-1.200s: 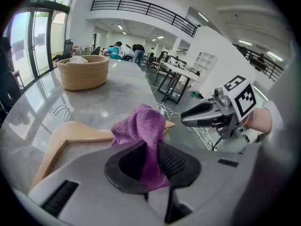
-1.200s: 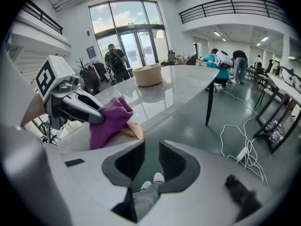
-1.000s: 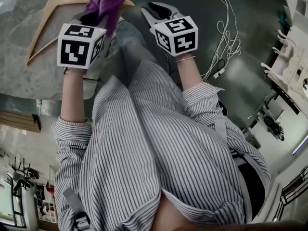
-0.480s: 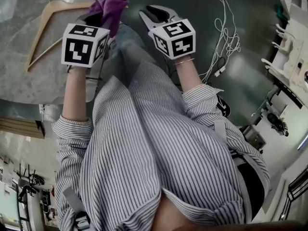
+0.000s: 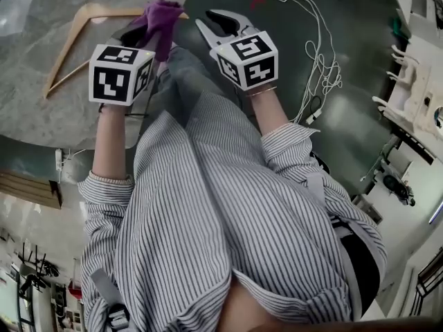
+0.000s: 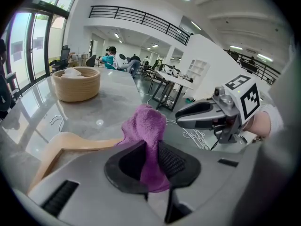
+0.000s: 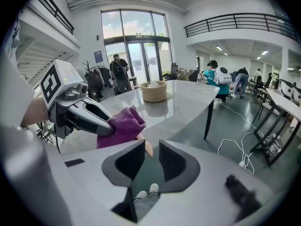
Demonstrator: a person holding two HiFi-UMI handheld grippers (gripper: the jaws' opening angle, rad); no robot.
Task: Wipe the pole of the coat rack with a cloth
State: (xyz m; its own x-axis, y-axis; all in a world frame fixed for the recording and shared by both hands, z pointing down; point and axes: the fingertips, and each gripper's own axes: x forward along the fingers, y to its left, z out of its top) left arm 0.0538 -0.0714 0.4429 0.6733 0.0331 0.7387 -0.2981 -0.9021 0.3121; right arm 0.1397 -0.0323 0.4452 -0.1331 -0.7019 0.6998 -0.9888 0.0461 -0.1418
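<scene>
Biggest thing in front of me is the grey marble table [image 5: 28, 61]. A wooden hanger [image 6: 84, 141] lies flat on it, and a round woven basket [image 6: 76, 83] stands further back, well apart from both claws.

I can't make out a coat rack pole near the grippers in any of the 3 views, so I judge wiping hasn't started. 0 strokes done, the whole pole is left.

Prep looks sorted though. The purple cloth [image 6: 146, 126] is up off the table, just above the hanger's end, pinched in the left gripper [image 6: 151, 154]. Its jaws are clamped tight on the fabric, w/ a bunched tuft poking out past the tips and a bit hanging below.

The right gripper [image 7: 151, 161] hangs just beside the left, at about the same height. Its jaws stand partly apart w/ nothing between them, only floor and my shoes showing thru the gap. It's free to steady the rack if needed.

Left to do, as I read it: find the rack, get the cloth onto the pole, then rub along its length.
</scene>
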